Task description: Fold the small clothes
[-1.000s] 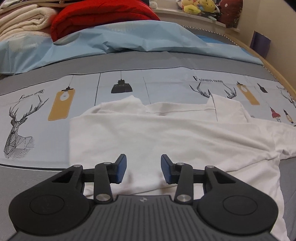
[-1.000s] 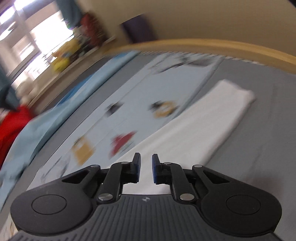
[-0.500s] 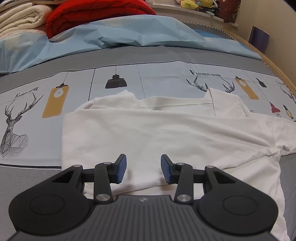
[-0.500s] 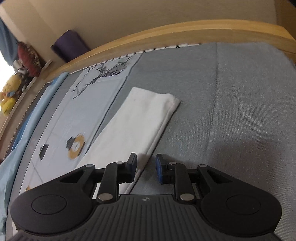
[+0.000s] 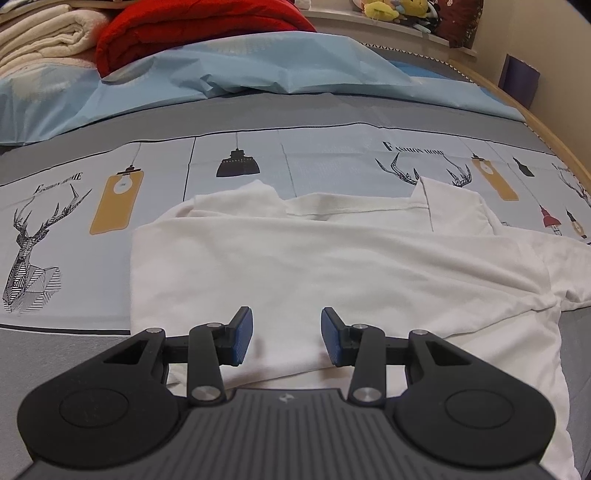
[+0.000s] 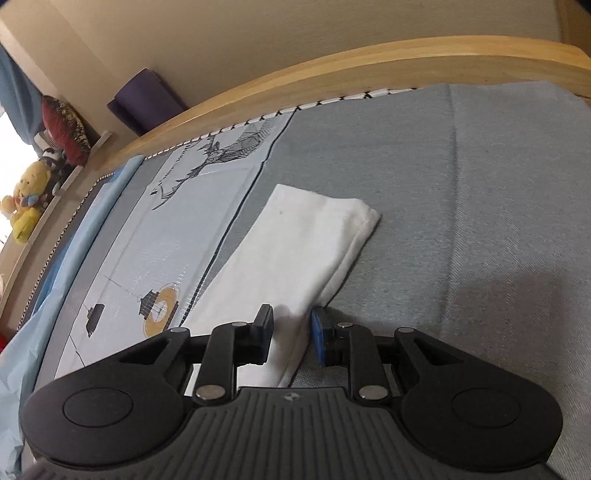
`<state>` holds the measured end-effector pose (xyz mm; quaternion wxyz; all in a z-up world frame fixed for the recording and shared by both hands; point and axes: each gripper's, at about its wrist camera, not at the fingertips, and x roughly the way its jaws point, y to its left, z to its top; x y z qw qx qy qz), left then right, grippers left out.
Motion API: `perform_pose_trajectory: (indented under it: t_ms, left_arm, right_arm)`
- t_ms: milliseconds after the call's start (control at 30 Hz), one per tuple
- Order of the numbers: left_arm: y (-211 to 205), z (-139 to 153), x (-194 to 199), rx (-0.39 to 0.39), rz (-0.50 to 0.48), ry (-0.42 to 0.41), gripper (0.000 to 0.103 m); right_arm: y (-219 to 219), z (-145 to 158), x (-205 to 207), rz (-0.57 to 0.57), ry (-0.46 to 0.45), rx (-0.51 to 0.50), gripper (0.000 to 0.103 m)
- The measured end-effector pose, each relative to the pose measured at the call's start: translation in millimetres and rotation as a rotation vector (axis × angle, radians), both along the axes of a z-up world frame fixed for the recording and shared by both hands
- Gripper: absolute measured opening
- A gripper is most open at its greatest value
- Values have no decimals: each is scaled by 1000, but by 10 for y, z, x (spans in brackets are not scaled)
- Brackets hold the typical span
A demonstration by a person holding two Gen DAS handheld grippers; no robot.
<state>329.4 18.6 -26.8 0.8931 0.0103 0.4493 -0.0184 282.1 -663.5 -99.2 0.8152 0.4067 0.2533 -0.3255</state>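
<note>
Grey printed bedspread spreads bare to the right of the right gripper, up to the wooden bed rail. Its jaws, which have just been opening, stand apart astride the edge of the white shirt's sleeve. Left gripper, jaws apart and empty, hovers over the white shirt, whose left edge lies just ahead-left.

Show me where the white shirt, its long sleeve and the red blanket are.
white shirt (image 5: 332,273), left wrist view, middle of the body.
long sleeve (image 6: 295,251), right wrist view, middle of the sleeve, short of the cuff.
red blanket (image 5: 192,33), left wrist view, front of the folded pile.
</note>
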Motion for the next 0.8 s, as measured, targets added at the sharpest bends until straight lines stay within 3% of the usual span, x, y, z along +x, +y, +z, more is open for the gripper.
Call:
perform_pose_trajectory:
  t_ms: [33,67,100,233,367,467,600,800]
  left_arm:
    - [6,3,-2,0,0,-1,46]
    - [6,3,-3,0,0,-1,46]
    - [8,1,-2,-1,0,-1,46]
    - [52,47,3,-18,9,-8,46]
    - [125,118,-11,-38,16,-24,46]
    - [190,136,-26,-55,32,-20,46]
    - [295,216,-64,-85,44,-33,46]
    - [417,278,-108,-114,63,-32,45]
  right_arm:
    - [15,4,15,7,4,-11,21]
    - [32,12,30,9,8,-27,6]
    - [47,19,43,11,9,-37,4]
    - [148,142,44,0,-8,-93,3]
    - [418,593,65,-1,-72,-124,3]
    - [858,1086,98,77,-135,-220,3]
    - [1488,1566,49,183,-242,-217,3]
    - [2406,1708,88,369,-259,-169,3]
